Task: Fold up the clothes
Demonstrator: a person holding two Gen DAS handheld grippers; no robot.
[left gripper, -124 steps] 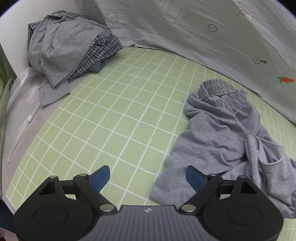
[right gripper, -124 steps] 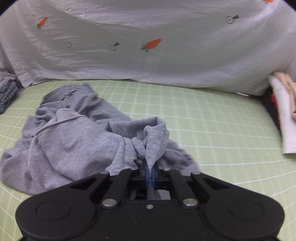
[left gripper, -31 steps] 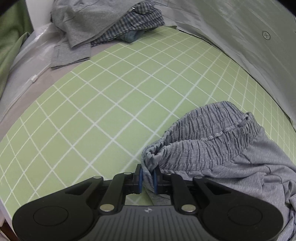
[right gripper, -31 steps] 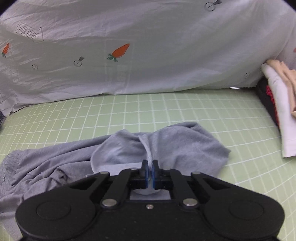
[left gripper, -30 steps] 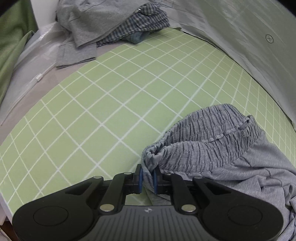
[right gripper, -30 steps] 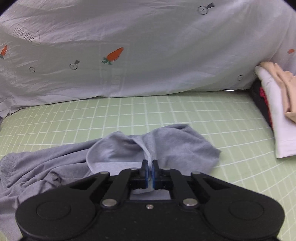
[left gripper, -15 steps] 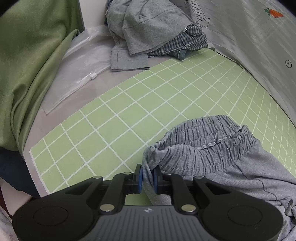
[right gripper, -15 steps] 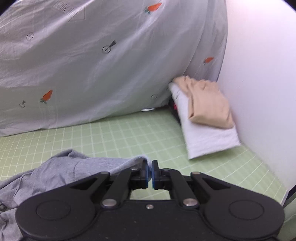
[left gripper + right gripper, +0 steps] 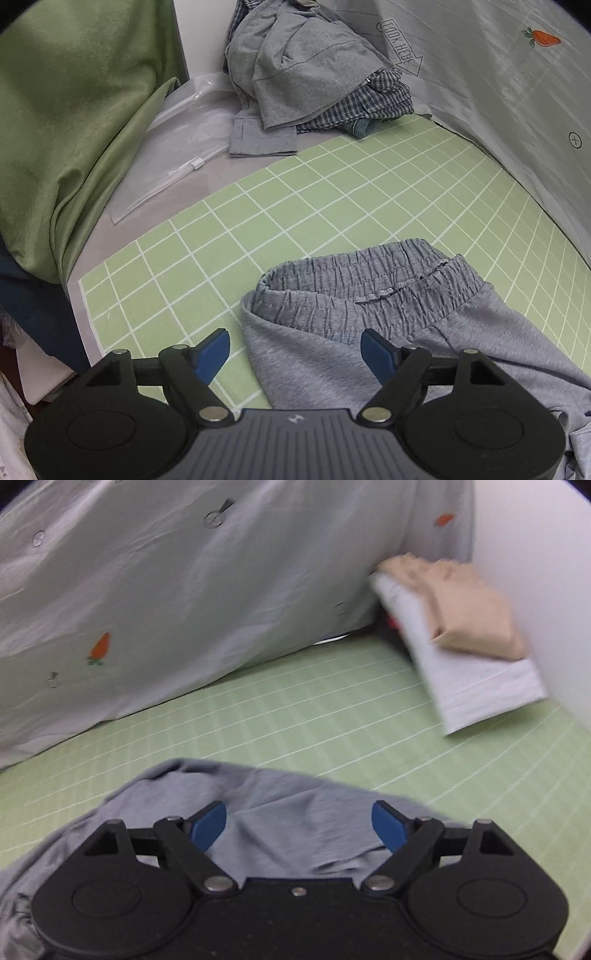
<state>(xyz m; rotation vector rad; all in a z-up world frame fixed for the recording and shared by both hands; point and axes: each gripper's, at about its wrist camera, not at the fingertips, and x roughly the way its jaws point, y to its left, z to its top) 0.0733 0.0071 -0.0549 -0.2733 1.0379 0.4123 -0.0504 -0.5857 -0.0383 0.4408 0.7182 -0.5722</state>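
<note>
Grey pants (image 9: 424,332) lie stretched across the green grid mat (image 9: 314,206). Their gathered elastic waistband (image 9: 362,288) sits just ahead of my left gripper (image 9: 295,350). That gripper's jaws are opening, and the waist cloth lies under them with the blue pads clear of it. In the right wrist view the leg end of the pants (image 9: 280,805) rests flat on the mat (image 9: 332,716). My right gripper (image 9: 299,823) hovers over it, jaws opening, cloth lying below and between the pads without being pinched.
A heap of grey and plaid clothes (image 9: 314,85) lies at the mat's far left corner, beside a clear plastic bag (image 9: 177,158) and a green curtain (image 9: 74,122). A carrot-print sheet (image 9: 184,590) hangs behind. Folded white and beige clothes (image 9: 469,635) sit at the right by the wall.
Both grippers have let go of the pants: the left released the waistband and lifted back, the right released the leg end after pulling it rightward. The pants now lie spread on the mat.
</note>
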